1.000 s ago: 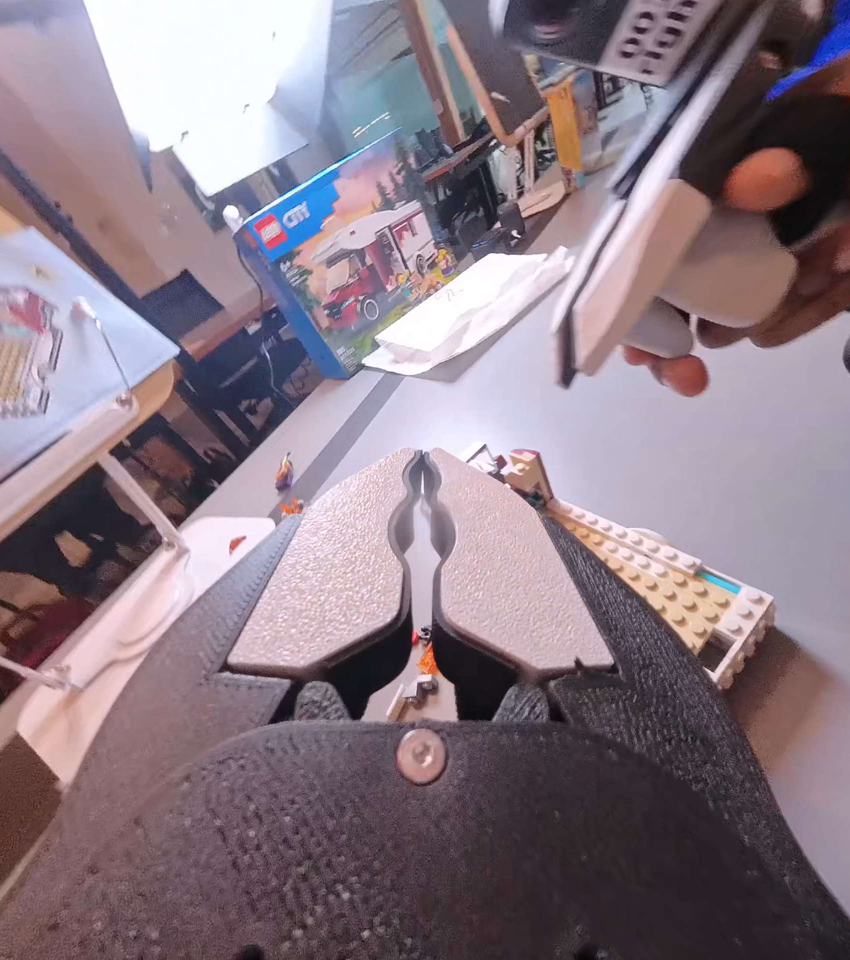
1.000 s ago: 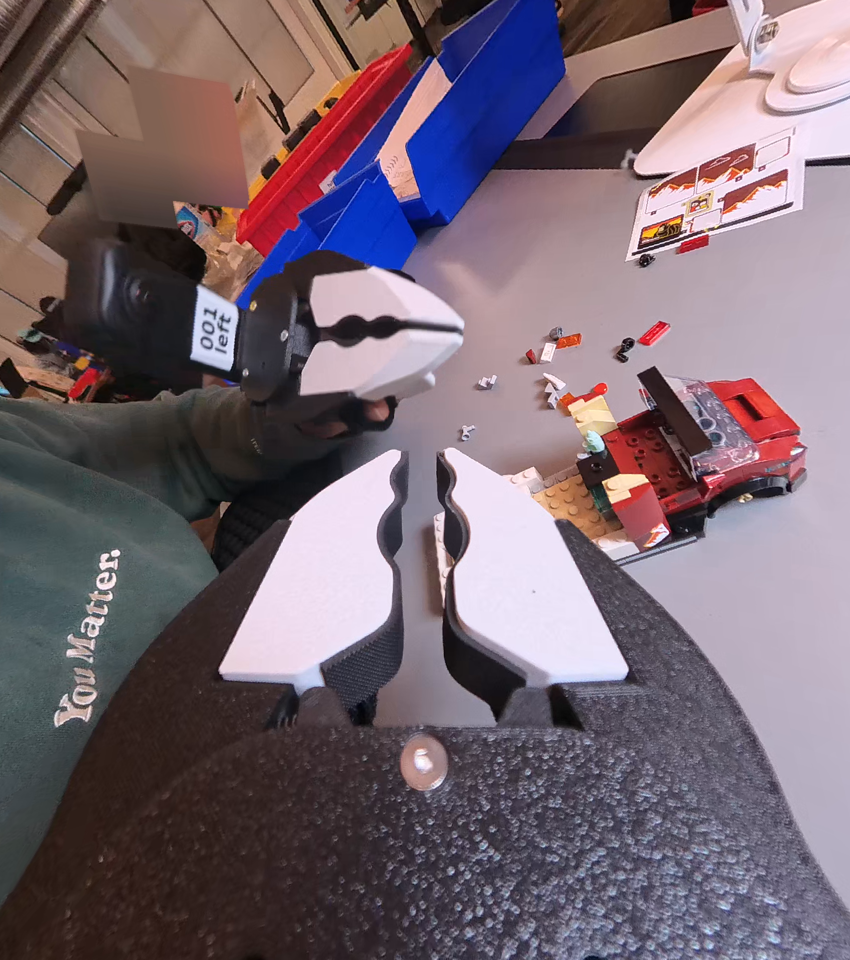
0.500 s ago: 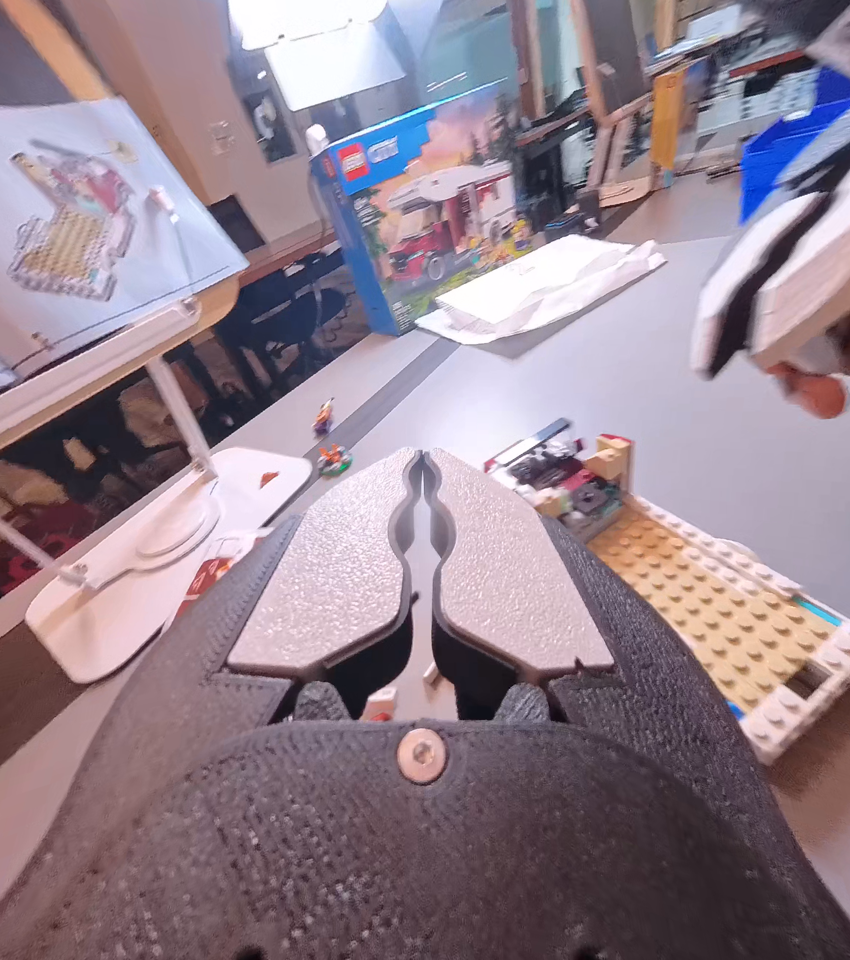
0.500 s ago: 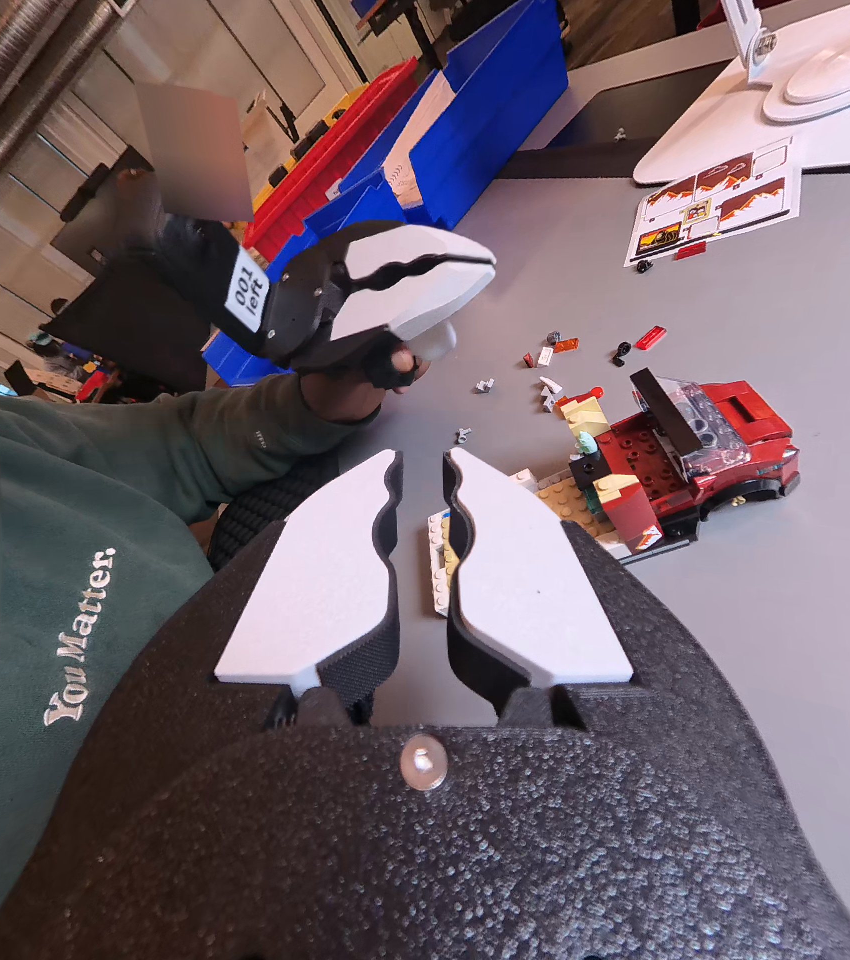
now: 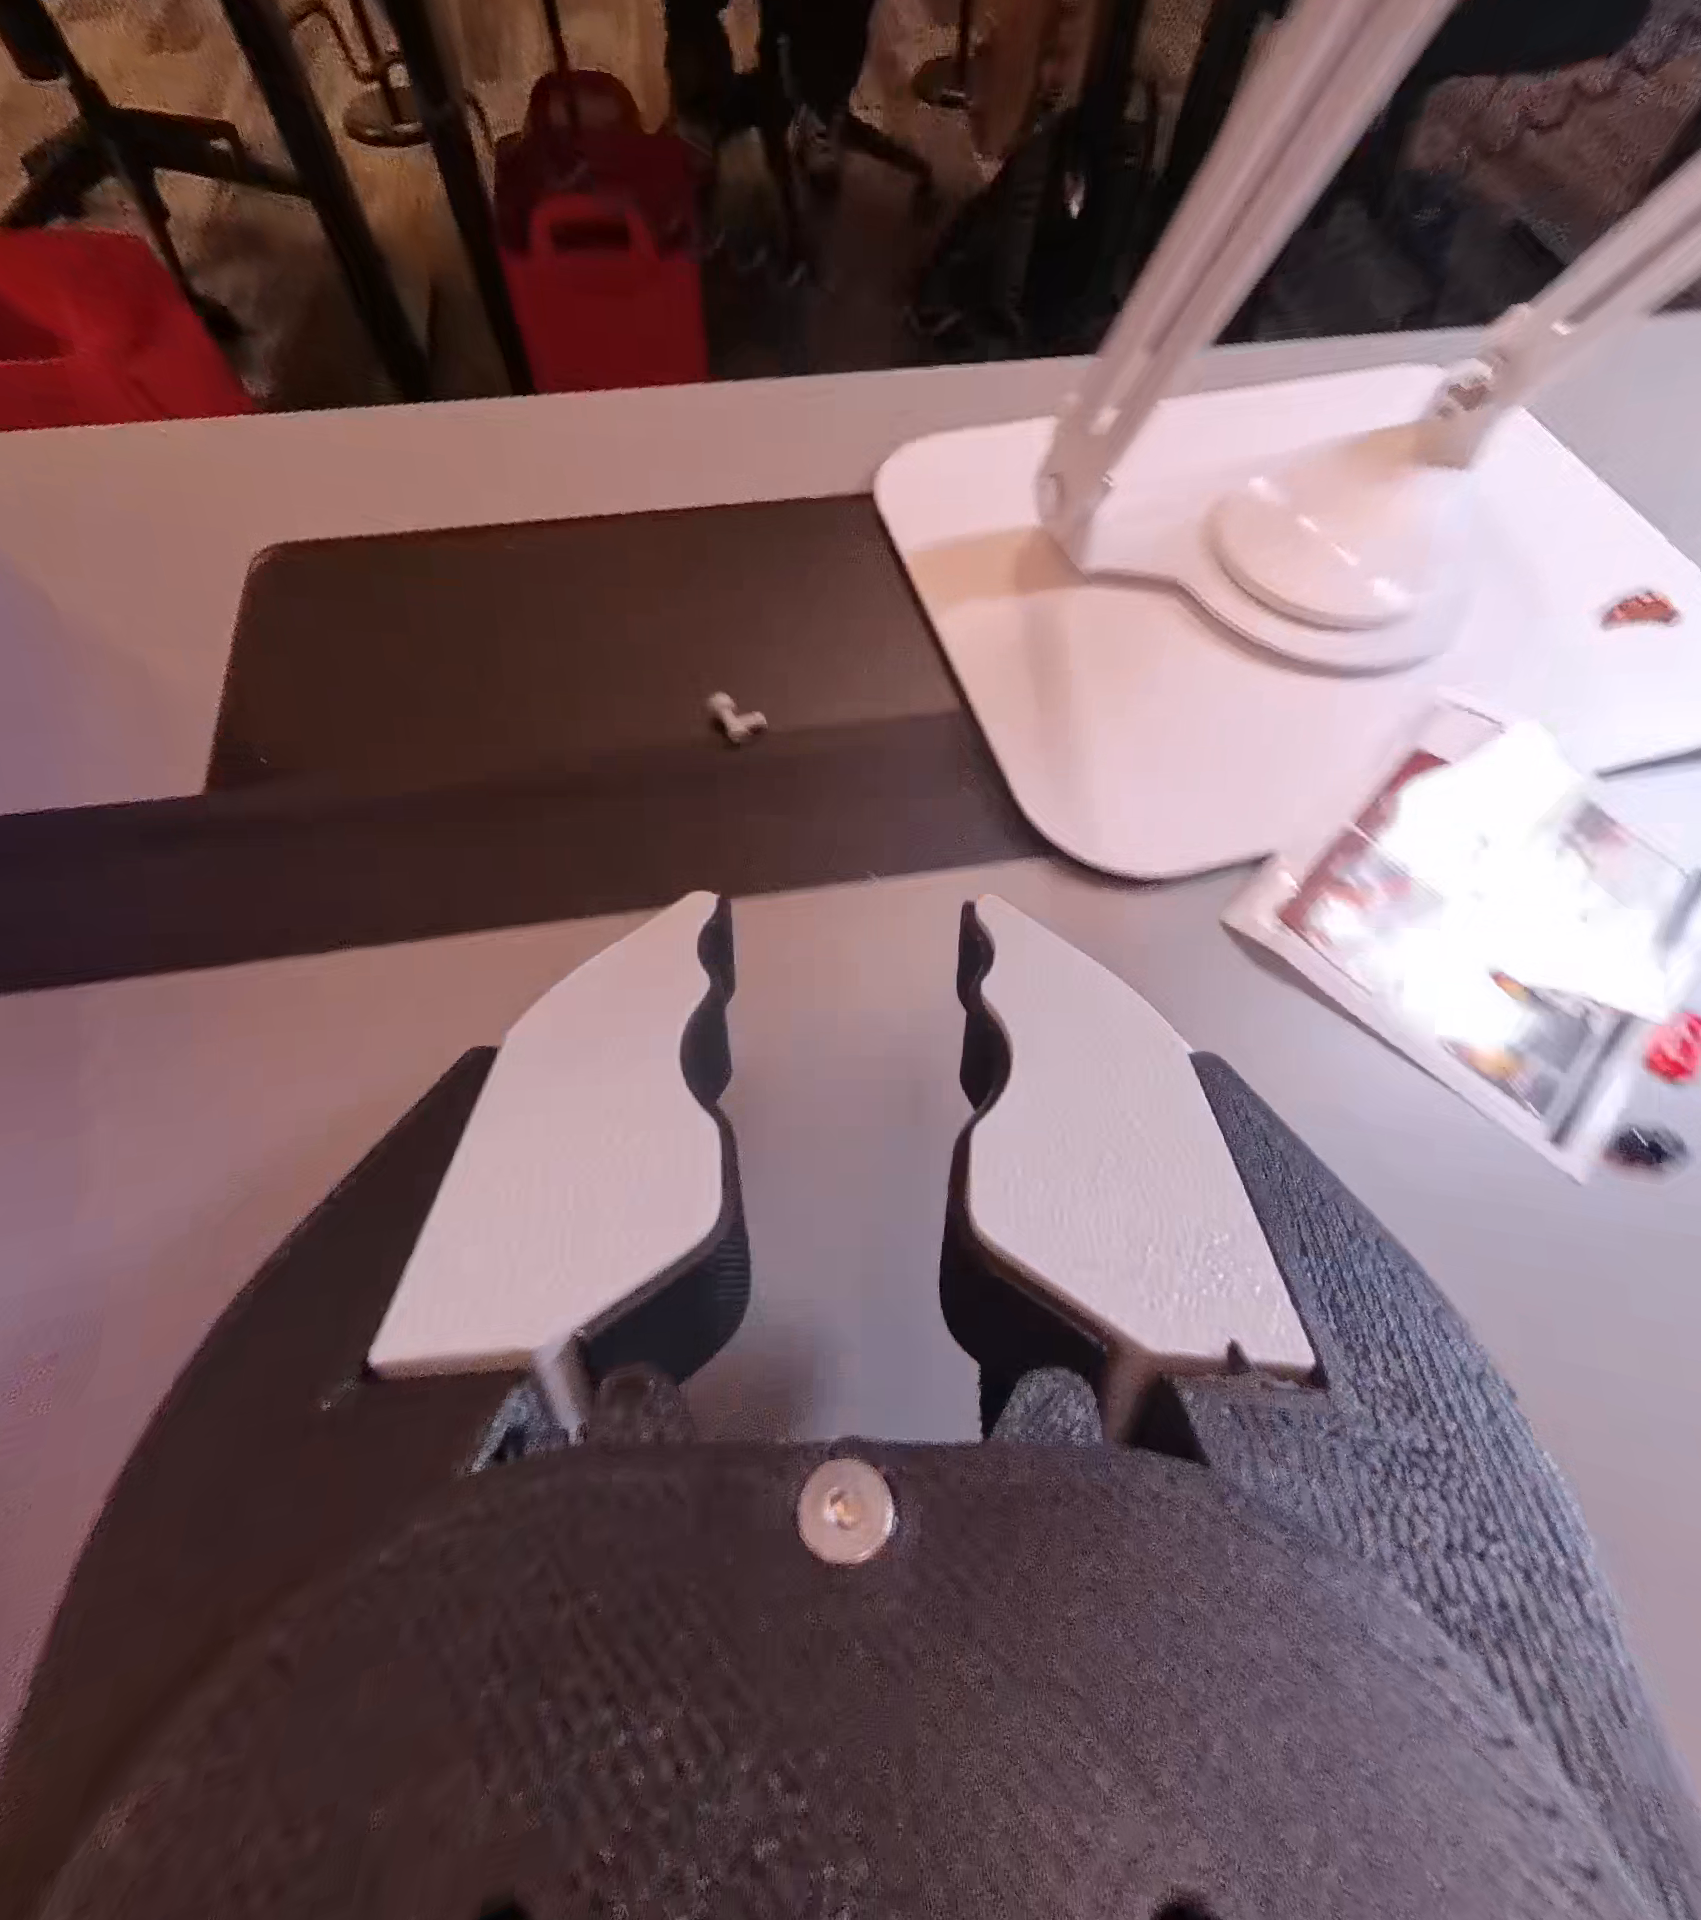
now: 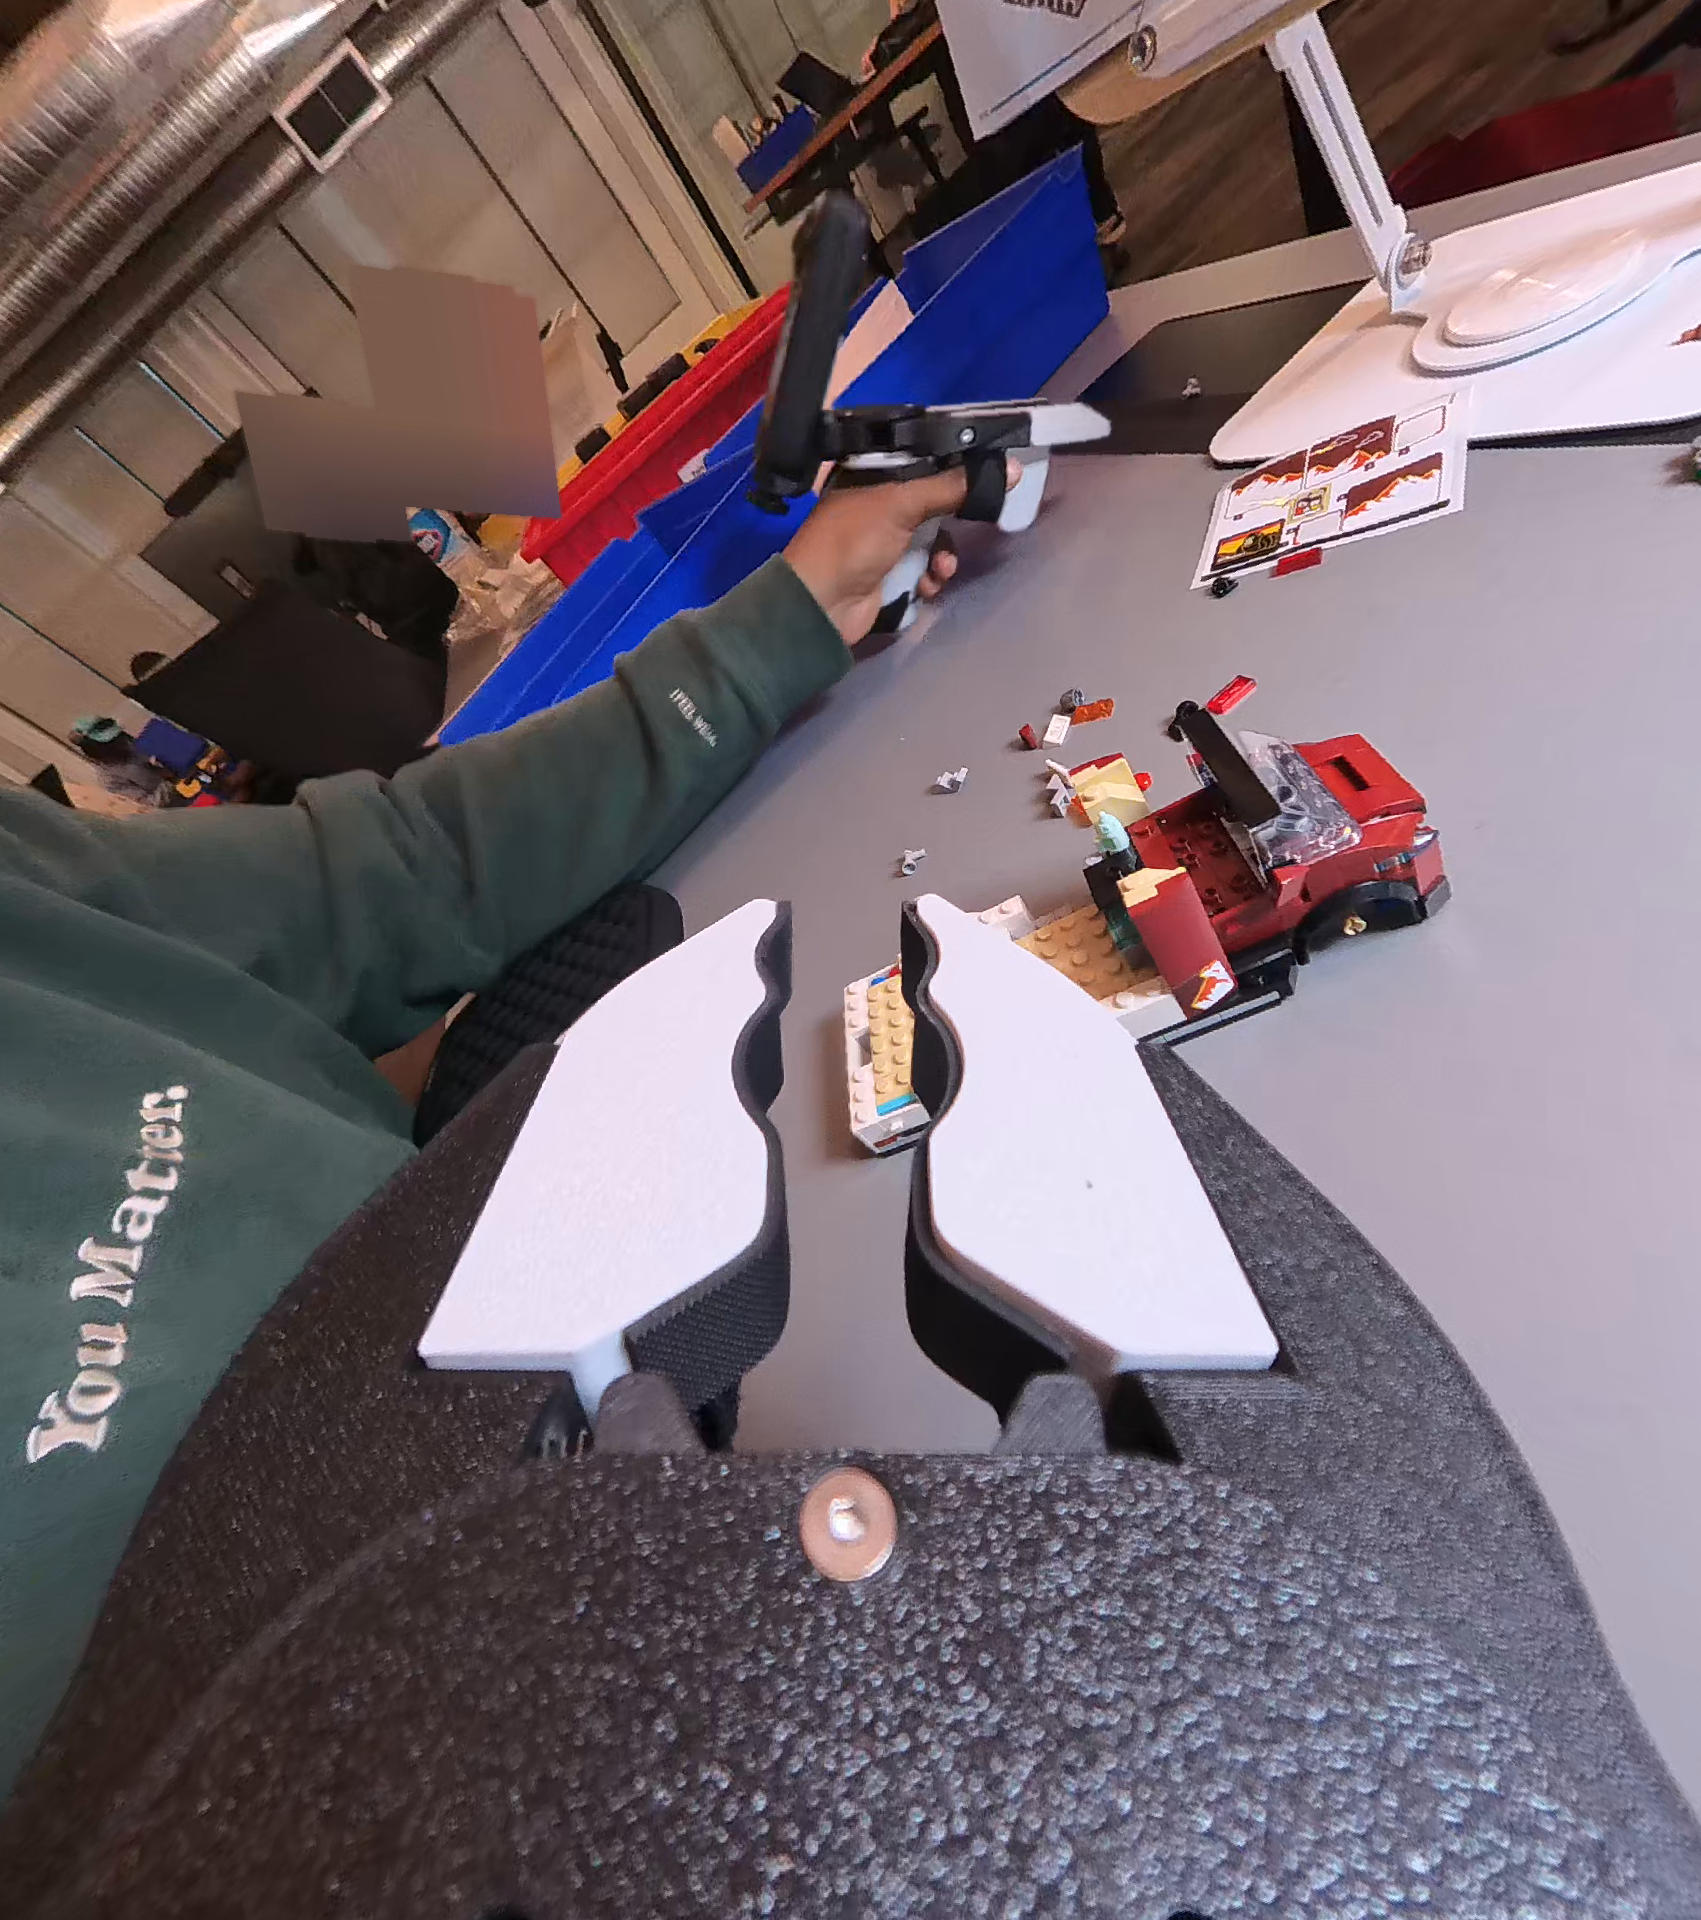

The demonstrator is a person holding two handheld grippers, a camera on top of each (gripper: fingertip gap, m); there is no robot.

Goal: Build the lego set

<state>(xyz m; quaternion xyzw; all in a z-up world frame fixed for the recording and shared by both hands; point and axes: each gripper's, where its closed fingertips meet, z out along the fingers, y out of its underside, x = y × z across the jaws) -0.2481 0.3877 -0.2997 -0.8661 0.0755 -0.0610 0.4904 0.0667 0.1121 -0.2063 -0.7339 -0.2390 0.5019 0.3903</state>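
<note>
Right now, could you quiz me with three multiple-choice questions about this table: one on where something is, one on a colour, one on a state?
1. Where does the small white lego piece lie?
A. on the dark mat
B. on the white stand base
C. inside the blue bin

2. What colour is the part-built lego truck?
A. green
B. red
C. yellow

3. How is the left gripper?
A. shut on a brick
B. shut, empty
C. open, empty

Answers: 1 A, it sits on the mat, left of the base. 2 B, its cab and bonnet are red. 3 C, a wide gap shows bare table.
</note>
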